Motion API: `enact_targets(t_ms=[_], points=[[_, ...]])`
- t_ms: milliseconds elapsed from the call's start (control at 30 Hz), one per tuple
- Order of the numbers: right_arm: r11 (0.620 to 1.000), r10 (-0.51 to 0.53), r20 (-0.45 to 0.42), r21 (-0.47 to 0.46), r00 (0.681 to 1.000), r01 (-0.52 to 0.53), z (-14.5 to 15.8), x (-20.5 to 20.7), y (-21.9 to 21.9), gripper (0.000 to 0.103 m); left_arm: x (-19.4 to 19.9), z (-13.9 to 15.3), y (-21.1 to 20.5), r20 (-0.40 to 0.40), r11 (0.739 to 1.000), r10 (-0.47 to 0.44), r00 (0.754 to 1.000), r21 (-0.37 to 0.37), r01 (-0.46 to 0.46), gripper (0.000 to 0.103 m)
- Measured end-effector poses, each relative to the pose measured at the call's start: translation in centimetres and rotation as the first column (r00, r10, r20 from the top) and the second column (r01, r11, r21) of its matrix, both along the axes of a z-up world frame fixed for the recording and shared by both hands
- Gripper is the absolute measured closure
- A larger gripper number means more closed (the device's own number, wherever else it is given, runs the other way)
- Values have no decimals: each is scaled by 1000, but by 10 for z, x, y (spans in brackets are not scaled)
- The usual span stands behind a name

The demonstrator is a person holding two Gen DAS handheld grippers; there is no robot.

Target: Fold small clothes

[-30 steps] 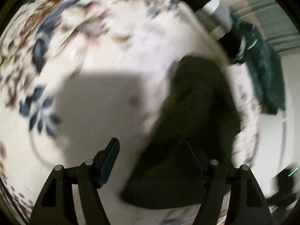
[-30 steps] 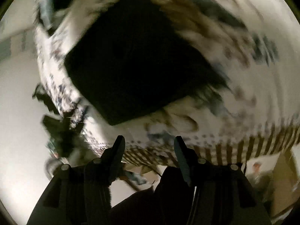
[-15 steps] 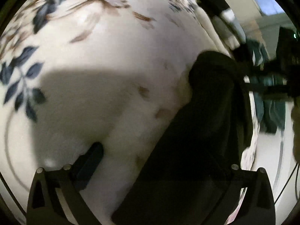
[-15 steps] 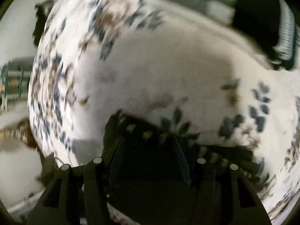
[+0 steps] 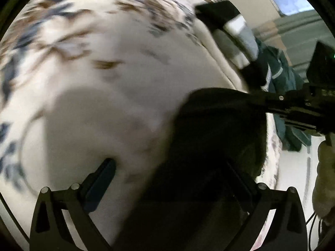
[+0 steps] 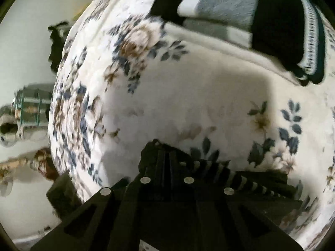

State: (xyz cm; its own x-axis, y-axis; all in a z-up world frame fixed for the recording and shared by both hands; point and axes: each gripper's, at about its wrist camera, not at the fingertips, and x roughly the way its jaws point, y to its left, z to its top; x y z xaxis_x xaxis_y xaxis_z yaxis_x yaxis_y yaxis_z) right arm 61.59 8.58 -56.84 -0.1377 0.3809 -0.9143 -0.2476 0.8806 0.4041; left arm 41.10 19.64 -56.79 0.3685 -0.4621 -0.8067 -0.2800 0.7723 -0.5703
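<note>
A small dark garment (image 5: 209, 146) lies on a white floral bedspread (image 5: 104, 94). In the left wrist view my left gripper (image 5: 169, 179) is open; its left finger rests on the bedspread and its right finger is over the dark cloth. My right gripper (image 5: 293, 104) reaches in from the right at the garment's far corner. In the right wrist view my right gripper (image 6: 166, 159) is shut on the dark garment's edge (image 6: 240, 177), which trails off to the right.
A folded pile of black, grey and white clothes (image 6: 240, 10) lies at the bedspread's far side, also in the left wrist view (image 5: 230, 31). A dark green garment (image 5: 286, 104) hangs past the bed edge. Floor and furniture (image 6: 29, 108) lie beyond.
My right gripper has closed on the garment's edge; one second ago it was open above the cloth. My left gripper stays open over the garment's near part, and the view has shifted slightly.
</note>
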Motion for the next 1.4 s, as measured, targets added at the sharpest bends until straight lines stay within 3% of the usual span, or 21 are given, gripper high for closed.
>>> enact_targets(t_ms=[33, 67, 100, 167, 233, 300, 400, 467, 500, 533, 600, 700, 800, 1000, 1133, 1233, 1300, 1333, 1400], points=[[1000, 21, 16, -11, 1000, -21, 1, 0, 5, 100, 4, -1, -3, 15, 1000, -22, 1000, -10, 22, 15], [999, 36, 32, -24, 999, -35, 1, 1, 9, 100, 7, 1, -10, 30, 998, -57, 998, -29, 58, 61], [999, 25, 41, -41, 999, -23, -1, 5, 9, 100, 9, 0, -14, 34, 995, -82, 996, -53, 84, 74], [997, -51, 17, -64, 999, 52, -15, 17, -2, 100, 7, 7, -20, 68, 994, -103, 992, -33, 106, 79], [994, -99, -50, -51, 994, 97, -30, 23, -12, 100, 5, 10, -21, 68, 994, -106, 992, -24, 108, 80], [999, -39, -149, 2, 988, 40, -36, 21, -4, 100, 1, 10, -19, 64, 996, -90, 994, -21, 91, 80], [996, 90, -148, -9, 985, -92, -18, 28, 16, 96, -5, 13, -19, 92, 996, -85, 992, -24, 88, 80], [989, 143, -118, -24, 983, -147, -9, 35, 30, 73, -3, 16, -22, 100, 996, -92, 991, -9, 94, 80], [980, 192, -99, -29, 976, -196, -6, 39, 44, 54, -1, 16, -24, 100, 995, -97, 990, -2, 97, 80], [974, 222, -112, -20, 969, -225, -8, 40, 54, 50, 3, 17, -27, 98, 995, -101, 990, 5, 101, 80], [954, 289, -210, -16, 934, -298, -26, 41, 77, 50, 6, 18, -29, 96, 994, -111, 989, 24, 110, 80], [892, 409, -322, -57, 854, -449, -56, 26, 107, 53, 4, 19, -31, 94, 992, -121, 988, 39, 118, 80], [829, 477, -280, -172, 833, -532, -65, 14, 118, 95, 4, 18, -35, 91, 991, -130, 987, 56, 125, 80], [945, 226, -221, -185, 949, -268, -65, 41, 81, 98, 2, 15, -36, 97, 992, -117, 988, 49, 113, 80], [970, 148, -240, -156, 959, -189, -76, 39, 67, 98, 1, 15, -33, 87, 992, -120, 989, 49, 116, 80], [998, 49, -282, -31, 958, -60, -71, 41, 50, 93, 4, 16, -27, 48, 992, -128, 991, 27, 127, 78], [998, -11, -302, 58, 953, 30, -56, 40, 26, 90, 9, 21, -15, 19, 995, -103, 995, -3, 103, 71], [994, -41, -291, 83, 956, 68, -47, 38, 13, 75, 11, 24, -9, 18, 996, -87, 996, -7, 87, 67], [981, -115, -257, 122, 959, 151, -26, 30, -24, 45, 17, 34, 5, 36, 998, -49, 998, -41, 50, 38]])
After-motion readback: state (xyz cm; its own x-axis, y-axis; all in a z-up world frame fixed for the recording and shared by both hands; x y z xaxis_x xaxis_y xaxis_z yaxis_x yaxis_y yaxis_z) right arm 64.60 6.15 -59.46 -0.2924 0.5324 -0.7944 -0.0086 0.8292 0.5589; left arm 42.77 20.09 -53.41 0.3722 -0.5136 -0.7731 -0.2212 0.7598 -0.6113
